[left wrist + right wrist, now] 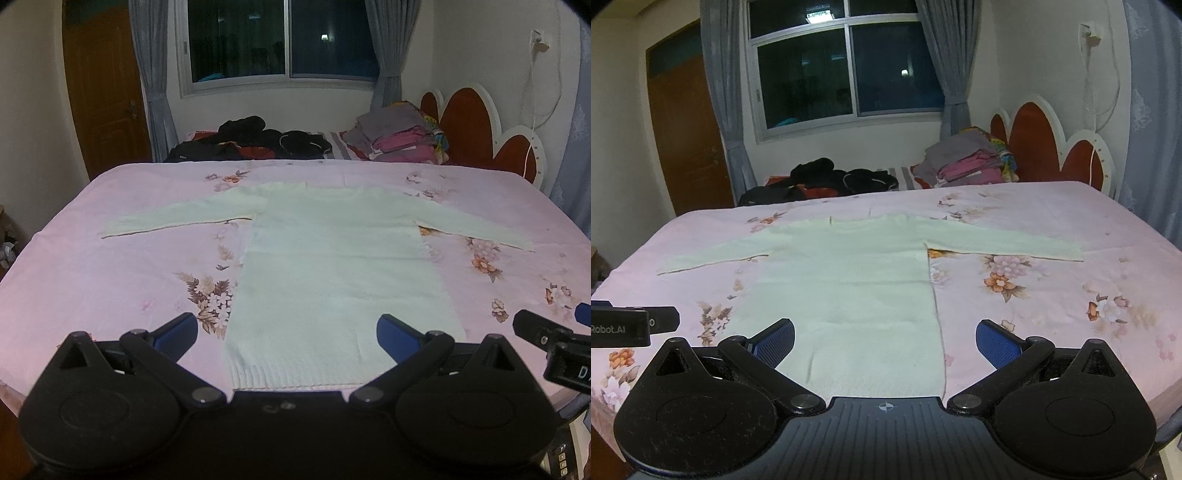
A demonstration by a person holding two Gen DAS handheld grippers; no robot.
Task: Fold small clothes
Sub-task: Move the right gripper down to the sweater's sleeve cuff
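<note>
In the left wrist view, a pale knitted sweater [332, 266] is seen laid flat on a pink flowered bedsheet [110, 280], hem nearest the camera and both sleeves spread out to the sides. The left gripper [287, 332] is held above the hem with its 2 blue-padded fingers wide apart and nothing between them. From its look, the sweater is judged to be soft, light and limp: it will sag and drape when lifted, and the knit may stretch if pulled from 1 point. A sleeve cuff [110, 230] or a hem corner is judged the sensible place to pinch. Part of the right gripper [546, 339] is seen at the right edge.

In the right wrist view, the same sweater [849, 280] is seen from slightly further right, its right side edge running toward the camera. The right gripper [885, 341] is also held open and empty over the hem, with the right sleeve [1008, 245] stretched out beyond it. No boxes or baskets can be made out; a stack of folded clothes [964, 162] and a heap of dark clothes [831, 179] are seen lying loose at the far end of the bed.
</note>
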